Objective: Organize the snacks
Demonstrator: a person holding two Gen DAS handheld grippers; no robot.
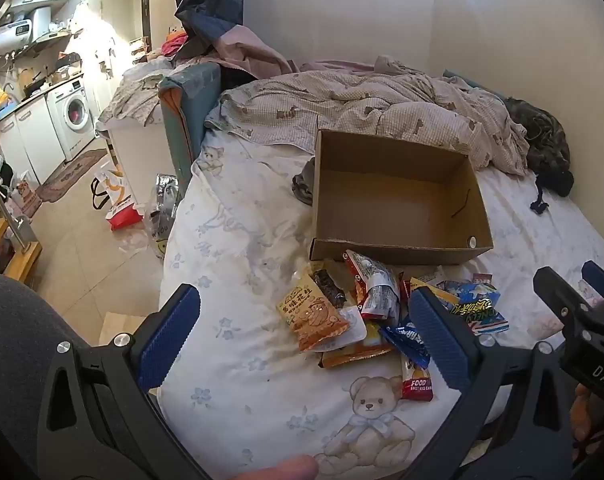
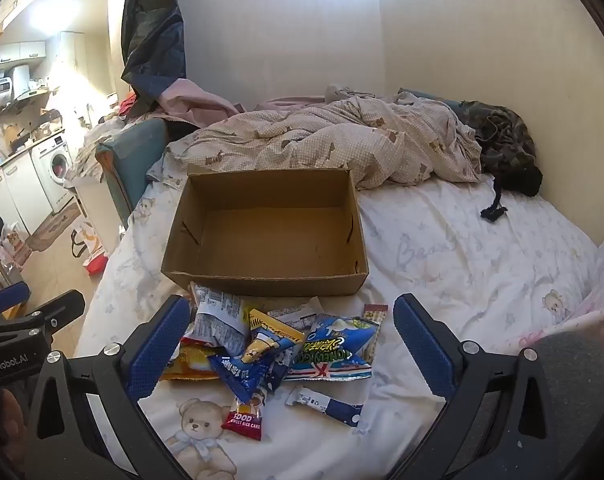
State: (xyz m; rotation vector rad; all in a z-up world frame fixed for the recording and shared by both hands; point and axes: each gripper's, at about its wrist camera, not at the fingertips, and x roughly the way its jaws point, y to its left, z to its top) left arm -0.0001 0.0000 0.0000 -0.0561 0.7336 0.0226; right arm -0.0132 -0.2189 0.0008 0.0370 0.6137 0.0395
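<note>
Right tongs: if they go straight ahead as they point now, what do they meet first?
Probably the snack pile on the bed sheet, likely the blue Honey Corn bag between the open tongs; the empty cardboard box lies beyond. Depth unclear.

Open box (image 2: 262,236) gapes unobstructed before my tongs; snack packets (image 2: 278,344) crowd its near wall, quilt (image 2: 334,144) behind.

Both wrist cameras look forward and downward across the bed toward the cardboard box (image 1: 398,196) (image 2: 268,232). The left wrist view stands nearer the box's left corner, angled rightward, with the kitchen beyond on its left. The right wrist view faces the box's near wall squarely. Both share the box, the snack pile (image 1: 366,312) (image 2: 278,344) before it, and the quilt (image 1: 382,108) (image 2: 334,144) behind it.
</note>
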